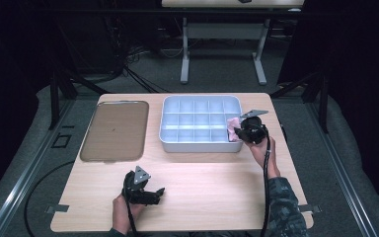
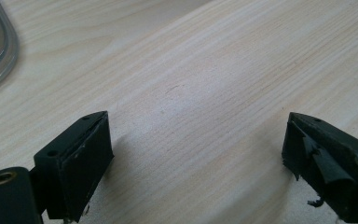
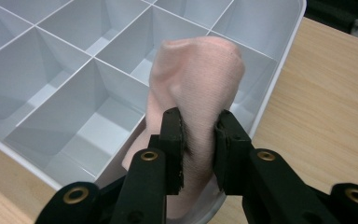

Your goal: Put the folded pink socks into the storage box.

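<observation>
A pale pink folded cloth (image 3: pixel 196 79) is pinched between the jaws of my right gripper (image 3: pixel 200 140), which is shut on it above the near right corner of a white compartment tray (image 3: pixel 51 93). From above, that gripper (image 1: pixel 249 129) and the pink cloth (image 1: pixel 233 127) hang over the tray's right edge (image 1: pixel 164 123). My left gripper (image 1: pixel 145 193) rests low over the bare wooden table near the front edge, its jaws (image 2: pixel 193 163) wide open with nothing between them.
A flat brownish lid or tray (image 1: pixel 114 131) lies on the left half of the table; its rounded corner (image 2: pixel 0 46) appears in the left gripper view. Bare wood (image 1: pixel 212 187) lies between the two hands. Dark floor and a second table's legs stand beyond.
</observation>
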